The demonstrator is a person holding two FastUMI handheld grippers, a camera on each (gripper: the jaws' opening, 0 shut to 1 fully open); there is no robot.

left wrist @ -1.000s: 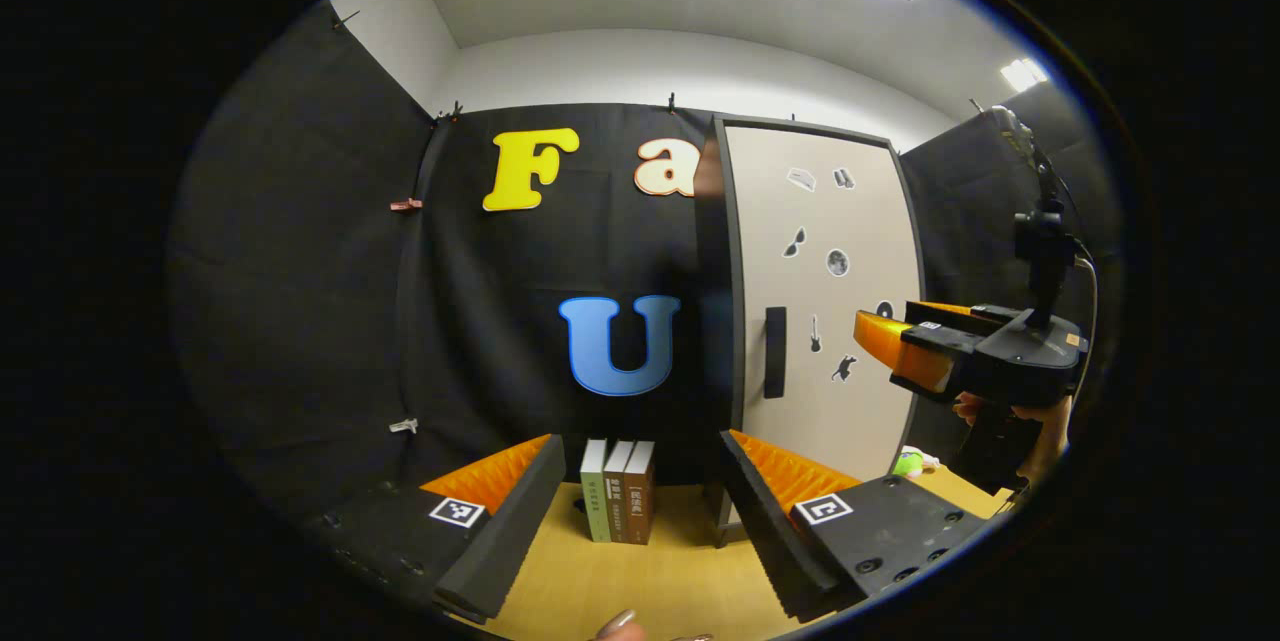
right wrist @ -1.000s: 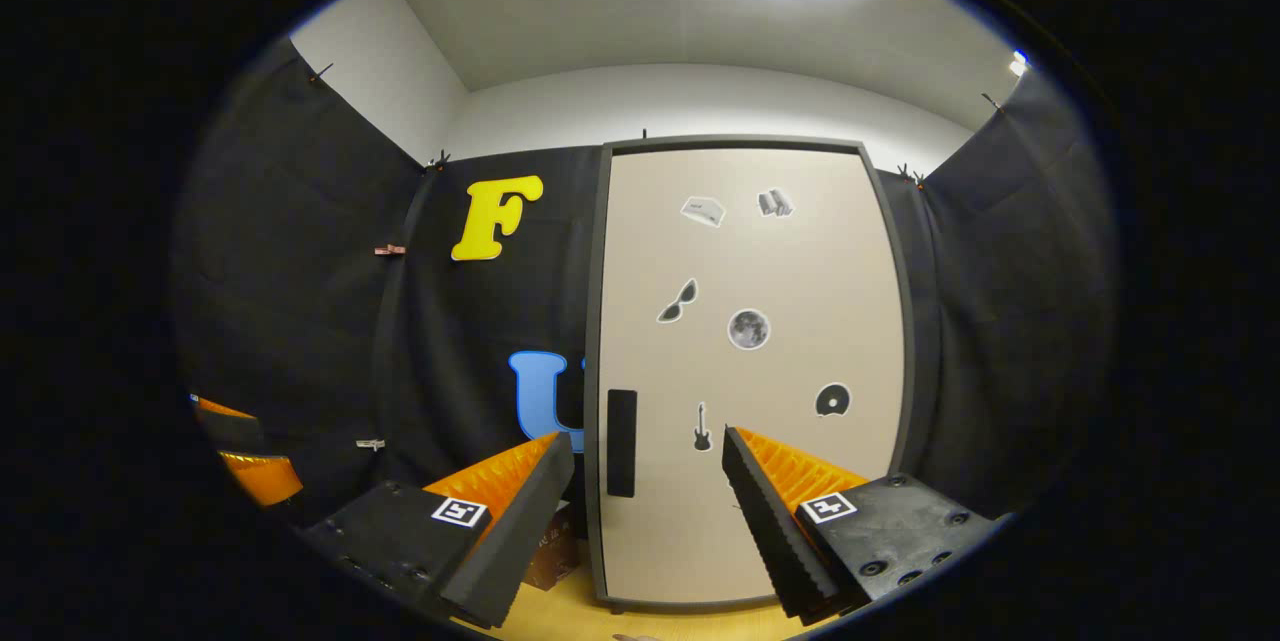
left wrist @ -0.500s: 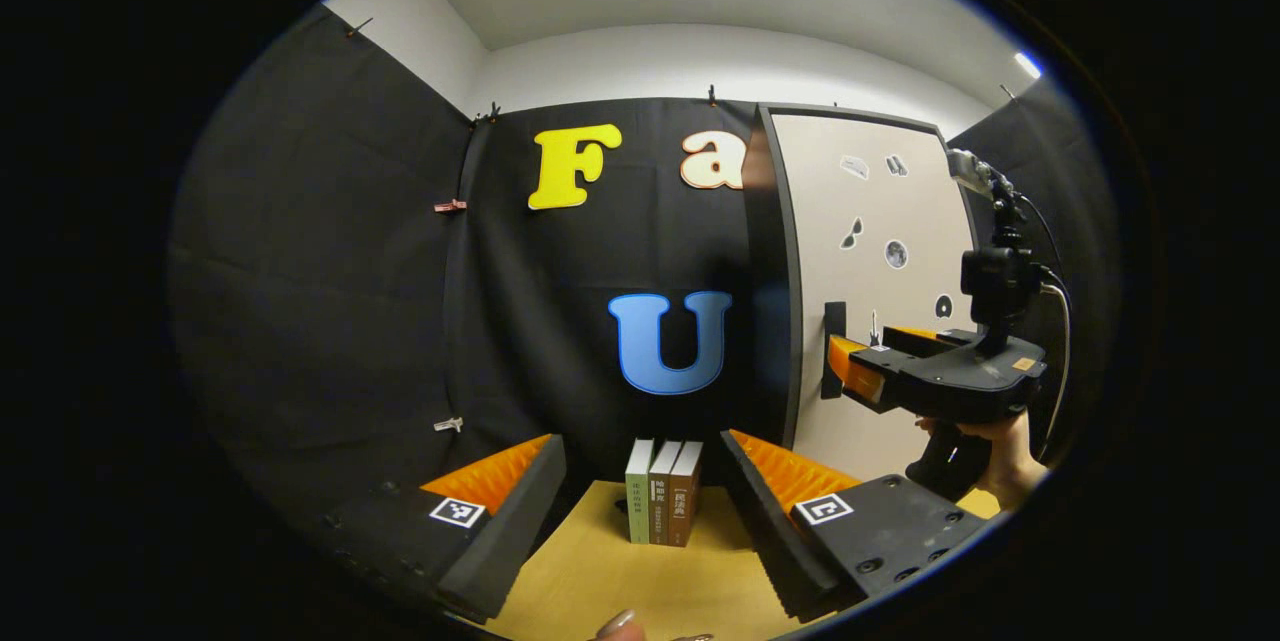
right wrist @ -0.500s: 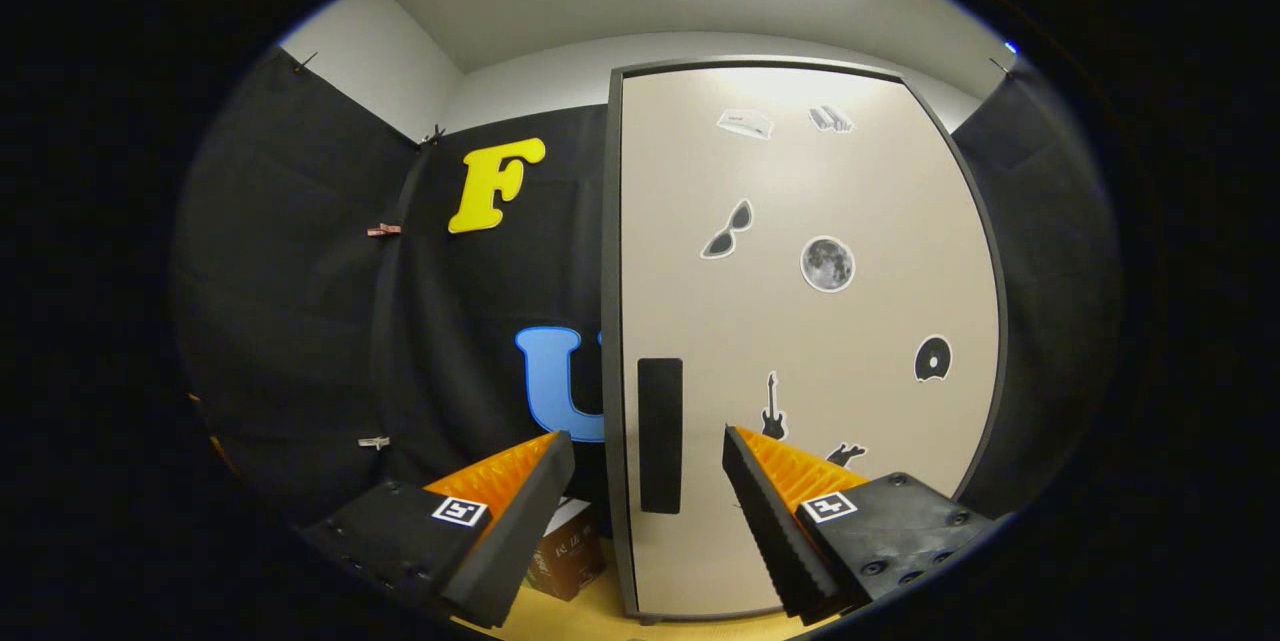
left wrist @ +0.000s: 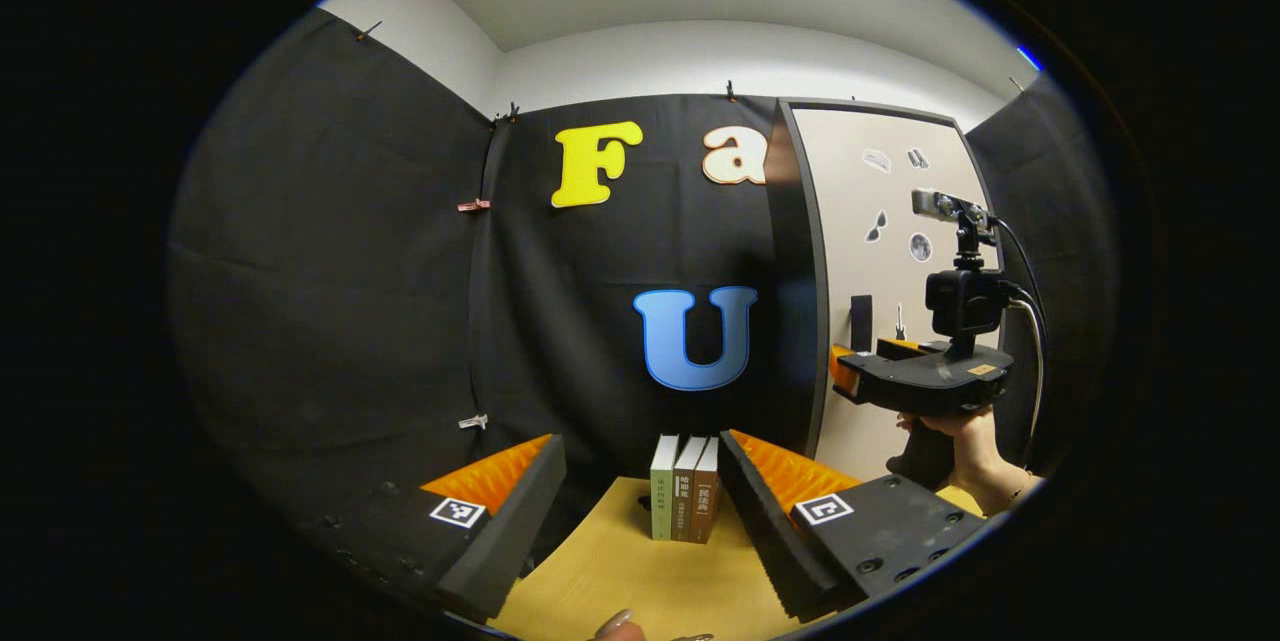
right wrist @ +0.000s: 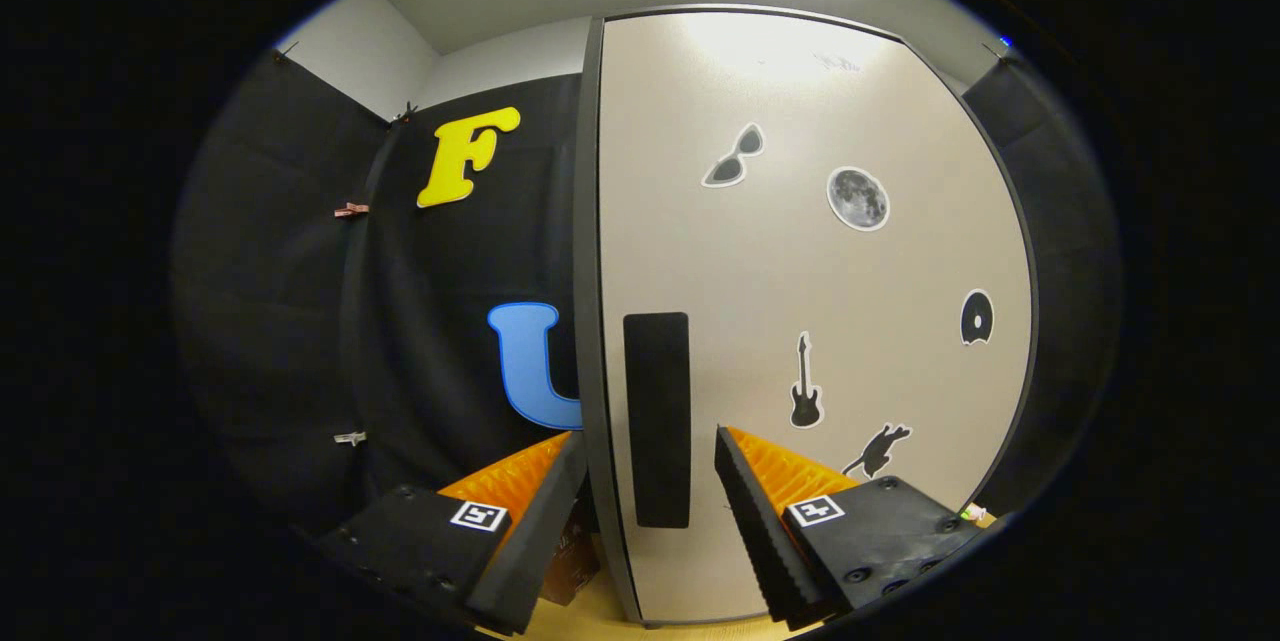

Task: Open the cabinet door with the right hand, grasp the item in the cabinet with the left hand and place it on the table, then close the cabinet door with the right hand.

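Our right hand-held gripper (right wrist: 642, 481) is spread wide and empty in the right gripper view, its fingers either side of the black handle (right wrist: 657, 418) on the closed cabinet door (right wrist: 800, 291), not pressing it. At three o'clock in the left gripper view we see that gripper (left wrist: 925, 376) in a hand (left wrist: 965, 441), by the door (left wrist: 880, 221). Our left hand-held gripper (left wrist: 640, 496) is also released, holding nothing over the tabletop (left wrist: 620, 571), with three upright books (left wrist: 683, 501) at twelve o'clock just beyond its fingers.
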